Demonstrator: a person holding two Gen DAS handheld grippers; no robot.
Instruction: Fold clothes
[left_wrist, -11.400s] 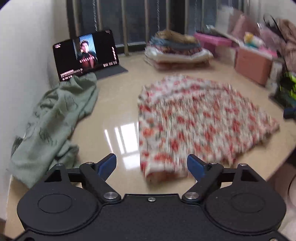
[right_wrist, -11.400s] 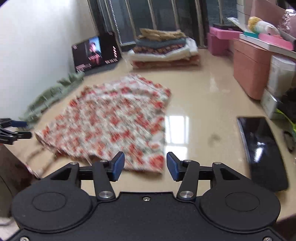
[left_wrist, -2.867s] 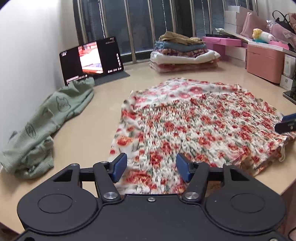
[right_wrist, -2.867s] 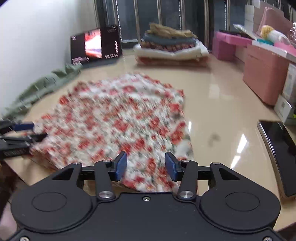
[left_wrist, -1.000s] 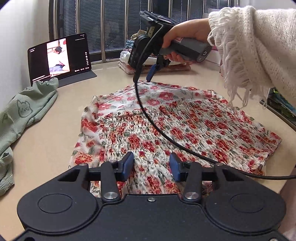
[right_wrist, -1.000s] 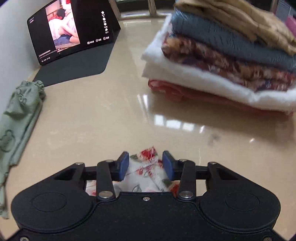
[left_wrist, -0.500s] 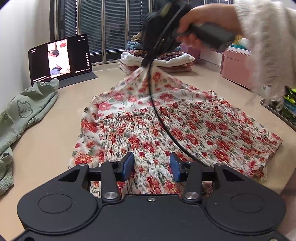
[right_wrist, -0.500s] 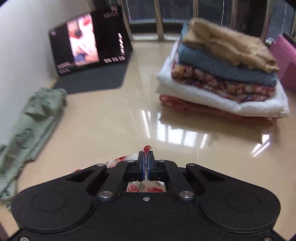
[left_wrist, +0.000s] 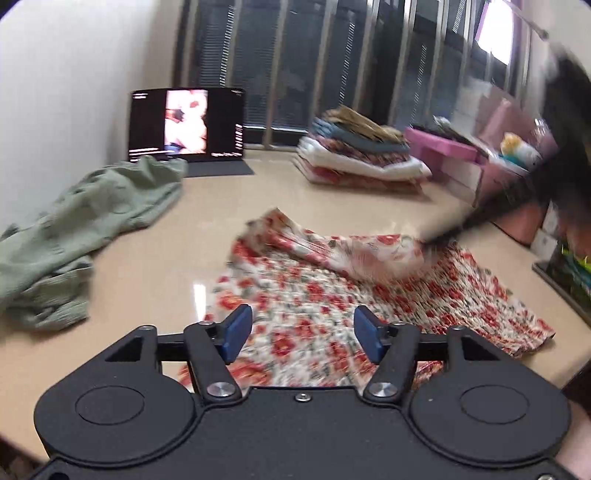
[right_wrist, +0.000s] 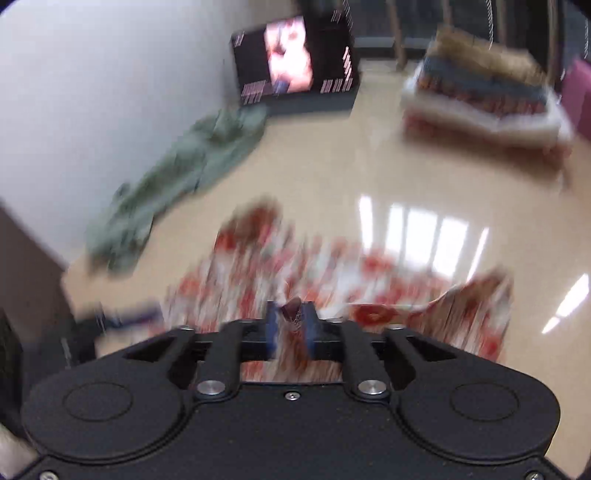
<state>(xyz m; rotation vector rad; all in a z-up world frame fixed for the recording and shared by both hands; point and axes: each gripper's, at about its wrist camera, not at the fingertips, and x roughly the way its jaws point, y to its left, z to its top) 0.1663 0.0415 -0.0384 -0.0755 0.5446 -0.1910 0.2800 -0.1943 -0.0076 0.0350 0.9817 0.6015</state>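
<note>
A red-and-white floral garment (left_wrist: 332, 295) lies on the beige table (left_wrist: 166, 258), its far edge folded over toward the near right. Just above its near hem, my left gripper (left_wrist: 303, 332) is open and its jaws are opening further; no cloth is pinched between its blue pads (left_wrist: 238, 330). The right wrist view is blurred by motion. In it my right gripper (right_wrist: 291, 325) hovers over the floral garment (right_wrist: 258, 266), its jaws opening. A corner of the cloth (right_wrist: 291, 314) still sits loosely in the narrow gap.
A crumpled green garment (left_wrist: 92, 221) lies at the left by the wall. A lit tablet (left_wrist: 184, 125) stands at the back, with a stack of folded clothes (left_wrist: 358, 155) to its right. Pink boxes (left_wrist: 447, 147) and clutter line the right side.
The right gripper carried the garment's far corner back toward the near side, folding it over, and its shut jaws have parted. The left jaws have widened and the left hand shifted.
</note>
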